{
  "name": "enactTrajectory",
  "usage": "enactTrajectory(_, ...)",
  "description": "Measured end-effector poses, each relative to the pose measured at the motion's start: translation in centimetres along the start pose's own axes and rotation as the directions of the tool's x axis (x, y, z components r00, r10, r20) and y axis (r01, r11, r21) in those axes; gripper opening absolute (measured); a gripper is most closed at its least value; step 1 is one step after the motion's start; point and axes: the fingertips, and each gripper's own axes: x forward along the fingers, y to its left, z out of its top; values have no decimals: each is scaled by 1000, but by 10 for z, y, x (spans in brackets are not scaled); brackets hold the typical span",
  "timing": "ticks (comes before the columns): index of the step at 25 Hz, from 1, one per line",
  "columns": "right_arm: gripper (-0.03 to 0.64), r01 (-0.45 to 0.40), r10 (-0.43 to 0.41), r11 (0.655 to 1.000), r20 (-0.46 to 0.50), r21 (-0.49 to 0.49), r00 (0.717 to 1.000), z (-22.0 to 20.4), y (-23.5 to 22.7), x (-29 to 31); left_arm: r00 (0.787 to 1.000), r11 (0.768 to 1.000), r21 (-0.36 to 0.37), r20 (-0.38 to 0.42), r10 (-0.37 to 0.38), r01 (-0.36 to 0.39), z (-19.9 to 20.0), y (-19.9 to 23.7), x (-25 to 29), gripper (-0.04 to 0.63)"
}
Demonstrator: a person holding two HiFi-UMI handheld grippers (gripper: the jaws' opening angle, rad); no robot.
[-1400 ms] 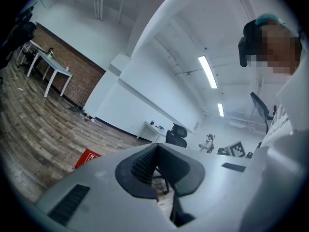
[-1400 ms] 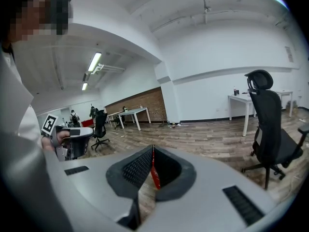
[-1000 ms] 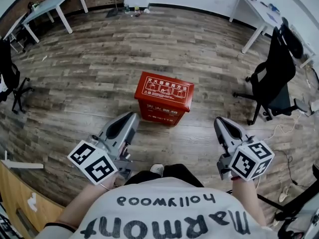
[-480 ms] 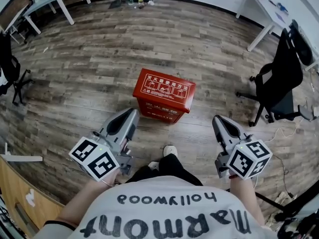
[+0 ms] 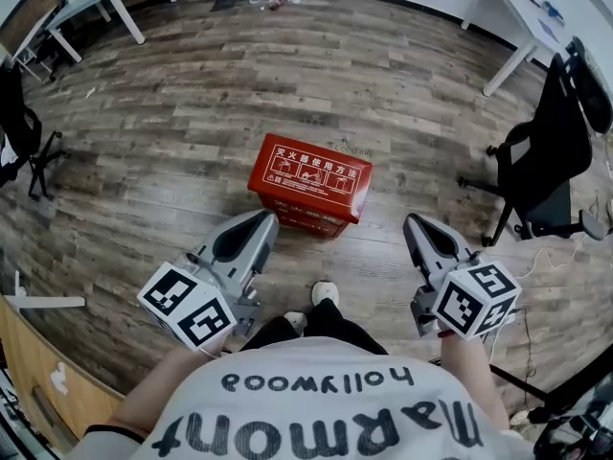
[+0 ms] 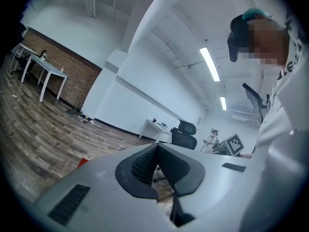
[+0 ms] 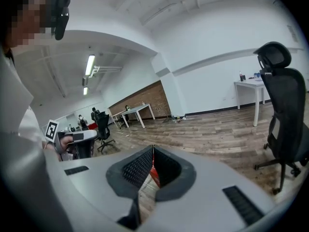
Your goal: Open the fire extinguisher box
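Observation:
A red fire extinguisher box (image 5: 311,184) stands on the wooden floor, lid down, with white print and pictures on top. In the head view my left gripper (image 5: 266,222) hangs just left of and nearer than the box's front left corner, its jaws shut and empty. On the other side my right gripper (image 5: 414,226) is held nearer than the box's right corner, apart from it, also shut on nothing. A sliver of the red box (image 7: 153,173) shows past the shut jaws in the right gripper view. The left gripper view looks over the floor toward a far wall.
A black office chair (image 5: 541,161) stands at the right, with a white table (image 5: 522,22) behind it. Another white table (image 5: 91,3) and a dark chair (image 5: 19,137) are at the far left. The person's shoe (image 5: 324,293) is on the floor between the grippers. Cables (image 5: 536,286) lie at right.
The view has moved forward, so the box sits closer to both grippers. A foot has stepped forward. Both grippers stay shut.

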Motion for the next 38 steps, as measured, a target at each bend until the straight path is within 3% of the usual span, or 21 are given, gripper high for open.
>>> enactTrajectory(7, 11, -9, 8, 999, -22, -47, 1000, 9, -23, 11, 999, 999, -23, 8, 49, -49, 6, 10, 26, 5)
enactTrajectory(17, 11, -59, 52, 992, -63, -115, 997, 22, -45, 27, 997, 998, -14, 44, 61, -61, 15, 11, 67, 5)
enactTrajectory(26, 11, -87, 73, 990, -123, -112, 990, 3, -44, 43, 991, 990, -33, 1, 134, -134, -4, 32, 50, 5)
enactTrajectory(30, 11, -73, 59, 993, -153, -91, 986, -9, -41, 55, 984, 985, 12, 50, 173, -174, 5, 53, 40, 5)
enactTrajectory(38, 11, -12, 6, 1000, -186, -29, 982, -18, -28, 85, 993, 994, -1, 53, 108, -108, 27, 104, 44, 5)
